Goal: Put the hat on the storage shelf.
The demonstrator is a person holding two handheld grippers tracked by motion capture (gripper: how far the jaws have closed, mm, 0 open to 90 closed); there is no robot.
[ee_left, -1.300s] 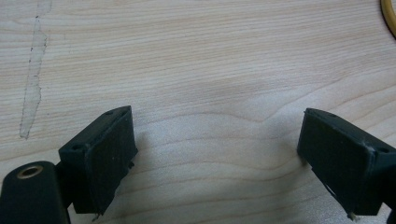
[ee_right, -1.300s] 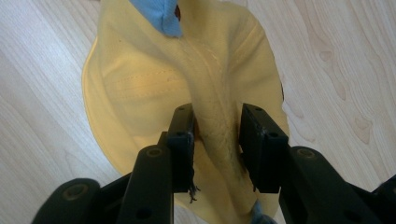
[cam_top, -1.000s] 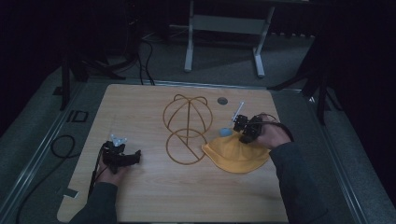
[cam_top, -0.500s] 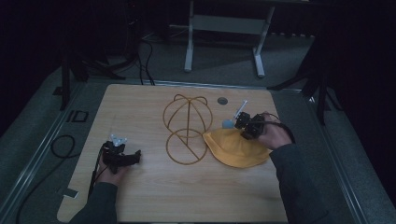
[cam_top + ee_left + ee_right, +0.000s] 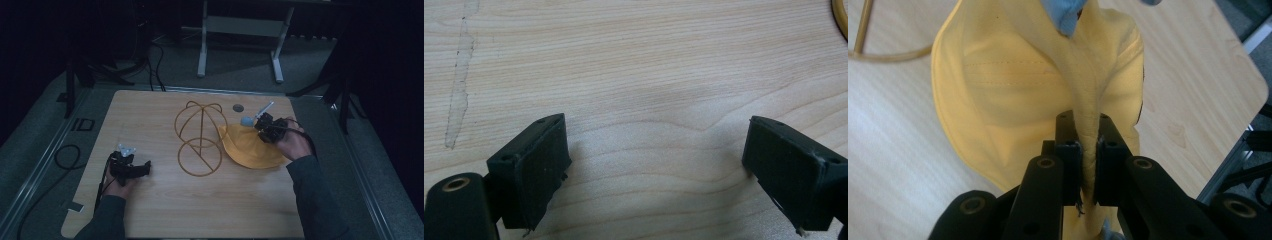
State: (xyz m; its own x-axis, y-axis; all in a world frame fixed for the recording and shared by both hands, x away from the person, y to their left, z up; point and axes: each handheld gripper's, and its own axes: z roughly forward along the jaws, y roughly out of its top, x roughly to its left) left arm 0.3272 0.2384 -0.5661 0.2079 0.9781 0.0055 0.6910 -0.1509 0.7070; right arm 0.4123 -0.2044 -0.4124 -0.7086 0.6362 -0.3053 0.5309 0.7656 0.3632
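A person works at a wooden worktop (image 5: 150,115) with a tool in each hand. The step in hand looks like picking up a yellow hat (image 5: 250,147), likely to set it on the wire stand (image 5: 199,137) just left of it.

The right tool (image 5: 1089,150) has just been closing its jaws, and now they pinch a raised fold of the hat's cloth between them. The hat spreads out ahead of and below this tool, resting on the worktop, with a blue piece (image 5: 1065,15) at the far end of the fold.

The left tool (image 5: 656,165) rests well apart, jaws wide and holding nothing, bare wood between them.

Next, the right tool probably needs to lift the hat clear and carry it over the stand without losing the thin fold.
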